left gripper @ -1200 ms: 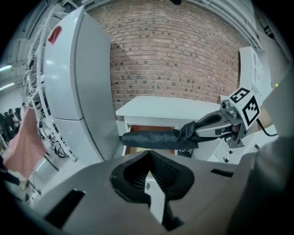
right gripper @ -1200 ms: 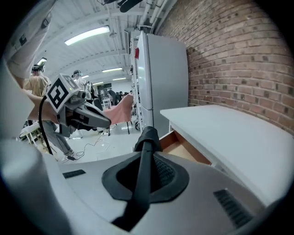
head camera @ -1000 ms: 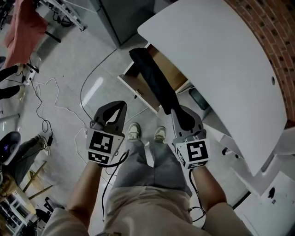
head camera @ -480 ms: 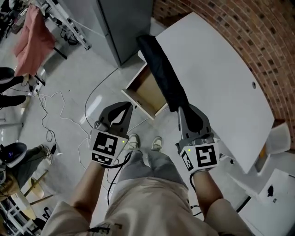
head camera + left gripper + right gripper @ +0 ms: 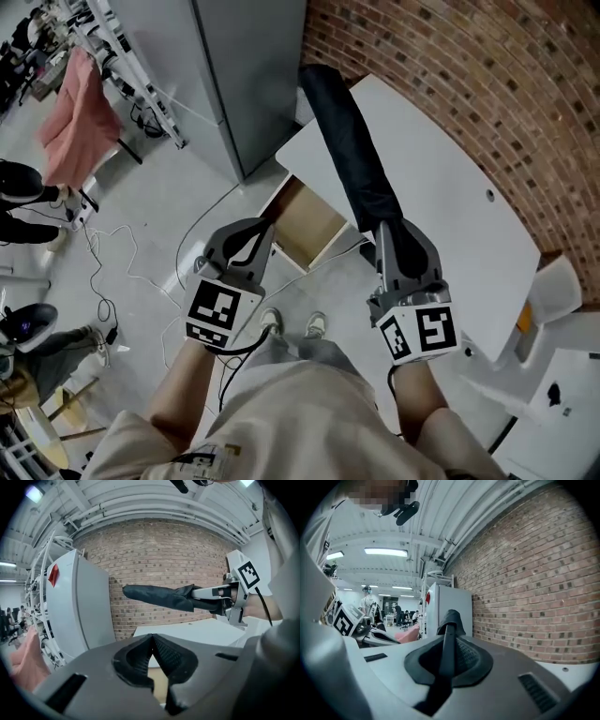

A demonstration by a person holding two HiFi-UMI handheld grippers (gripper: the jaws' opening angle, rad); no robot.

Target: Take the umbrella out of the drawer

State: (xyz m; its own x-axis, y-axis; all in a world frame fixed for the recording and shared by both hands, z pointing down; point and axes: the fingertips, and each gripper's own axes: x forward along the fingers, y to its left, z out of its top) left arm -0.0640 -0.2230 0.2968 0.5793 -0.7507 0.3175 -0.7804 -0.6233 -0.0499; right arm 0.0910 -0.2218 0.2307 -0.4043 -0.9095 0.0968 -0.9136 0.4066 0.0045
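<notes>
A folded black umbrella [image 5: 352, 155] is held up in the air, its tip reaching over the white table [image 5: 450, 187] toward the brick wall. My right gripper [image 5: 389, 225] is shut on the umbrella's near end; in the right gripper view the umbrella [image 5: 449, 634] runs straight out between the jaws of the right gripper [image 5: 449, 630]. The open drawer [image 5: 305, 225], wooden inside, sits below the table's edge with nothing showing in it. My left gripper [image 5: 265, 225] hovers in front of the drawer, shut and holding nothing; in its own view the left gripper [image 5: 151, 637] looks across at the umbrella [image 5: 159, 597].
A tall grey cabinet [image 5: 248, 75] stands left of the table against the brick wall [image 5: 487, 84]. Cables [image 5: 112, 272] trail across the floor. A pink cloth [image 5: 80, 122] hangs on a rack at far left. The person's shoes [image 5: 291, 323] are just before the drawer.
Both grippers have risen. The umbrella has come up out of the drawer and now points over the table toward the brick wall.
</notes>
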